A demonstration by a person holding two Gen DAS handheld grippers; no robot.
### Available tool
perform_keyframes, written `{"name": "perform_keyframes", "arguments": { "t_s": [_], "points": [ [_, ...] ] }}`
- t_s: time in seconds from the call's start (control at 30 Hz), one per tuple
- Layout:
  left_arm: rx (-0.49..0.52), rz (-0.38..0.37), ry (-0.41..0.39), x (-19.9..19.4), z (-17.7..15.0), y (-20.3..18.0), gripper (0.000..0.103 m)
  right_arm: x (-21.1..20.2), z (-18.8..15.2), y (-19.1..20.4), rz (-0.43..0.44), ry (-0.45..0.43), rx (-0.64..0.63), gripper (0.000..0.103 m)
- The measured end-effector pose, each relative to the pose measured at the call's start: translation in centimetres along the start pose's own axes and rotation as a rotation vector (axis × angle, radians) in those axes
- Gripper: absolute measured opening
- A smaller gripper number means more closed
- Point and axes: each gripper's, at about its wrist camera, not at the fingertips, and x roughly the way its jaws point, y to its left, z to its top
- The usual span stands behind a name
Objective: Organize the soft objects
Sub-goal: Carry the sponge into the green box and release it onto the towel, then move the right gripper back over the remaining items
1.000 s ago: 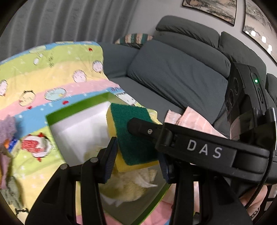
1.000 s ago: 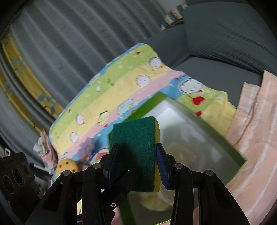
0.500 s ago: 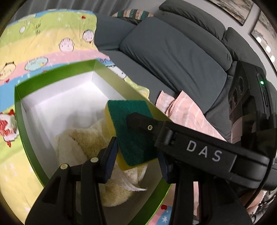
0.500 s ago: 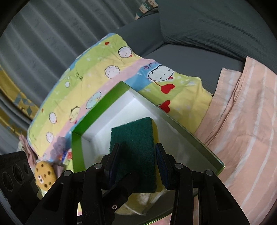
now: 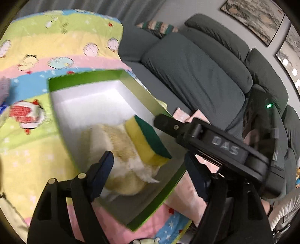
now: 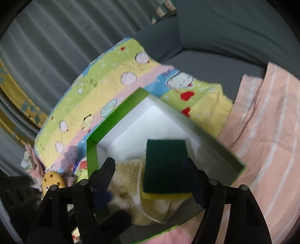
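Jaws of the left gripper (image 5: 148,174) stand apart, having just been opening; the sponge (image 5: 148,139) lies free beyond them on the cream towel (image 5: 120,150) inside the green box (image 5: 84,78) (release step, I judge).

From the right wrist, the right gripper (image 6: 150,180) likewise has just spread, sponge (image 6: 165,165) unclamped between and beyond its tips. Next: withdraw, fetch another soft item.

Green box (image 6: 92,155): 1. Sponge (image 6: 165,166): 1. Cream towel (image 6: 127,174): 1. Cartoon quilt (image 6: 105,82): 1. Pink striped cloth (image 6: 266,120): 1. Cookie plush (image 6: 51,181): 1. Framed pictures (image 5: 253,16): 2. Grippers: 2, left gripper (image 5: 150,175), right gripper (image 6: 150,180).
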Motion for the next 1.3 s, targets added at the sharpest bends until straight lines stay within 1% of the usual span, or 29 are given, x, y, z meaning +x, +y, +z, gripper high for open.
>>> {"name": "perform_keyframes", "arguments": {
  "t_s": [0.03, 0.07, 0.1, 0.2, 0.23, 0.27, 0.3, 0.33, 0.4, 0.53, 0.6, 0.67, 0.73, 0.8, 0.83, 0.9, 0.93, 1.0, 1.07, 1.13, 1.3],
  "points": [
    [-0.012, 0.003, -0.019, -1.1, -0.3, 0.3, 0.080, -0.2, -0.2, 0.2, -0.028, -0.018, -0.010, 0.077],
    [-0.023, 0.004, -0.034, -1.9, -0.6, 0.5, 0.085, -0.5, -0.3, 0.2, -0.045, -0.032, -0.018, 0.077],
    [-0.034, 0.008, -0.048, -2.6, -0.9, 0.9, 0.086, -0.6, -0.4, 0.3, -0.047, -0.041, -0.020, 0.077],
    [-0.066, 0.037, -0.102, -5.8, -2.3, 2.4, 0.087, -1.2, -0.9, 0.7, -0.006, -0.058, -0.009, 0.078],
    [-0.074, 0.054, -0.117, -6.8, -2.8, 3.0, 0.087, -1.4, -1.2, 0.9, 0.012, -0.065, -0.008, 0.082],
    [-0.081, 0.079, -0.131, -7.5, -3.1, 3.6, 0.087, -1.6, -1.4, 1.3, 0.024, -0.073, -0.011, 0.084],
    [-0.089, 0.120, -0.154, -8.9, -3.8, 4.5, 0.087, -1.7, -1.7, 1.7, 0.033, -0.079, -0.022, 0.085],
    [-0.094, 0.148, -0.171, -9.5, -4.1, 5.2, 0.087, -1.8, -2.1, 2.5, 0.048, -0.085, -0.046, 0.085],
    [-0.113, 0.229, -0.200, -11.6, -5.4, 7.2, 0.087, -2.0, -3.0, 4.1, 0.084, -0.085, -0.103, 0.085],
    [-0.152, 0.363, -0.211, -14.1, -8.3, 11.1, 0.088, -1.8, -5.1, 7.0, 0.161, -0.067, -0.164, 0.085],
    [-0.183, 0.404, -0.205, -15.1, -9.6, 13.4, 0.088, -1.6, -6.1, 8.4, 0.196, -0.047, -0.191, 0.085],
    [-0.203, 0.409, -0.203, -15.7, -10.6, 15.1, 0.087, -1.2, -7.4, 10.1, 0.214, -0.031, -0.242, 0.085],
    [-0.215, 0.432, -0.213, -16.3, -11.2, 16.5, 0.088, -1.3, -8.7, 11.6, 0.232, -0.051, -0.277, 0.085],
    [-0.249, 0.487, -0.240, -16.9, -11.4, 17.6, 0.087, -1.6, -9.9, 12.8, 0.272, -0.072, -0.298, 0.086],
    [-0.273, 0.485, -0.238, -17.1, -11.4, 18.1, 0.087, -1.6, -10.4, 13.2, 0.282, -0.071, -0.308, 0.086],
    [-0.304, 0.433, -0.225, -17.1, -11.3, 18.8, 0.088, -1.1, -11.2, 14.3, 0.293, -0.057, -0.332, 0.086],
    [-0.317, 0.420, -0.223, -17.2, -11.3, 19.1, 0.088, -0.7, -11.7, 14.8, 0.297, -0.043, -0.344, 0.086],
    [-0.324, 0.434, -0.230, -17.5, -11.4, 19.2, 0.088, 0.2, -12.6, 15.5, 0.285, -0.009, -0.368, 0.086],
    [-0.340, 0.445, -0.240, -18.0, -11.6, 19.4, 0.095, 1.1, -13.8, 16.1, 0.263, 0.020, -0.394, 0.086],
    [-0.361, 0.440, -0.248, -18.5, -11.8, 20.0, 0.101, 1.7, -14.9, 16.4, 0.246, 0.036, -0.414, 0.086],
    [-0.359, 0.491, -0.246, -19.1, -12.0, 21.0, 0.101, 2.6, -18.4, 16.4, 0.229, 0.066, -0.469, 0.086]
  ]
}}
